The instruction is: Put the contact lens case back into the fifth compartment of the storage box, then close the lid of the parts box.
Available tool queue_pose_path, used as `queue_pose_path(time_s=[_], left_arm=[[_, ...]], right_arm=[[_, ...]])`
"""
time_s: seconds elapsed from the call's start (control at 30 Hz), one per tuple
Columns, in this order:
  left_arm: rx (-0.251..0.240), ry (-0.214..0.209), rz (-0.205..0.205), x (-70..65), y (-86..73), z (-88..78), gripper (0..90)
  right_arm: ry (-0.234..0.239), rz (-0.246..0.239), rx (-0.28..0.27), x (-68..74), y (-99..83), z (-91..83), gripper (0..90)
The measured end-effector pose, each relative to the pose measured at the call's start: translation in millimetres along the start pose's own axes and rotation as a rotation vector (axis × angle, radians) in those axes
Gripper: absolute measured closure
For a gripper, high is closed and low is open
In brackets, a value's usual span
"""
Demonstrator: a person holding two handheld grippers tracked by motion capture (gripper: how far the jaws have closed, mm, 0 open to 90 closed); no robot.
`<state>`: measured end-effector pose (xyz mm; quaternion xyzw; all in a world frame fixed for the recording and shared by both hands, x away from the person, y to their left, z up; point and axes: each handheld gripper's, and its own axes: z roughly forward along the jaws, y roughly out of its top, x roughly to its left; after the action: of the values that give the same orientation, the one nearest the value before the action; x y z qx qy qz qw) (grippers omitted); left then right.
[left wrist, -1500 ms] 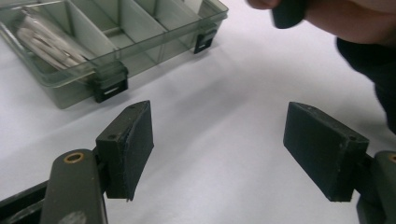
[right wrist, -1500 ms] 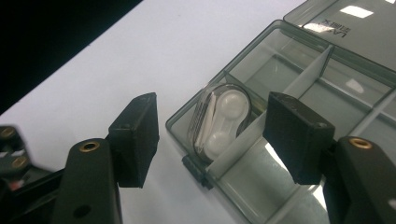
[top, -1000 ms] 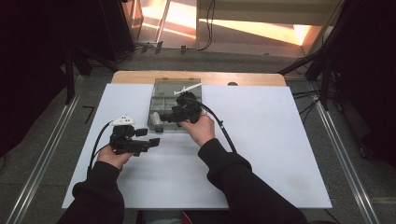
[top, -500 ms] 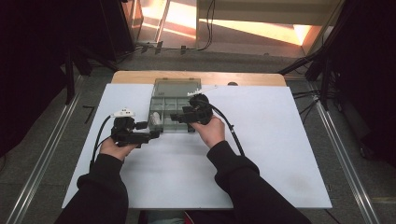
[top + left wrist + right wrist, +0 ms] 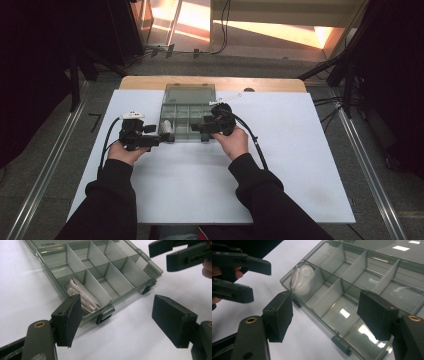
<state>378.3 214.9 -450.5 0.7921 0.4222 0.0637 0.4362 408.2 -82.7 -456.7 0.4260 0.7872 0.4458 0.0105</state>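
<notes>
Both grippers closing in on the open compartment box

My left gripper point(image 5: 161, 138) has moved up to the box's point(image 5: 189, 116) near-left corner by the white item point(image 5: 82, 296), jaws wide, empty; my right gripper point(image 5: 202, 126) flanks the near-right, likewise agape, ready.

Lab rig — black curtains point(image 5: 45, 75), floor rails point(image 5: 42, 175)

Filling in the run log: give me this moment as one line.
left claw: open, at box's near edge | right claw: open, above box front | organizer box: lid open | white item: in corner compartment
</notes>
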Motion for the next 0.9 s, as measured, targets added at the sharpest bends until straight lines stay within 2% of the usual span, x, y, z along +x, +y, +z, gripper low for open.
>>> queue_pose_path(time_s=[0.2, 0.37, 0.43, 0.67, 0.9], left_arm=[[-0.006, 0.019, -0.014, 5.0, 3.3, 1.8, 24.4], [-0.018, 0.029, -0.018, 9.1, 8.4, 5.0, 24.4], [-0.007, 0.026, -0.01, 11.7, 10.7, 7.5, 24.4], [-0.008, 0.052, -0.022, 20.3, 20.5, 15.1, 24.6], [-0.017, 0.086, -0.011, 26.0, 30.8, 22.6, 24.5]], right_arm=[[-0.025, -0.017, -0.014, -5.6, -0.4, -5.4, 24.7], [-0.04, -0.008, -0.018, -10.8, -0.7, -7.9, 24.6], [-0.054, -0.004, -0.021, -11.8, -0.7, -7.9, 24.6], [-0.084, 0.016, -0.026, -22.0, 0.2, -9.1, 24.7], [-0.097, 0.037, -0.047, -32.5, 0.7, -9.7, 24.9]])
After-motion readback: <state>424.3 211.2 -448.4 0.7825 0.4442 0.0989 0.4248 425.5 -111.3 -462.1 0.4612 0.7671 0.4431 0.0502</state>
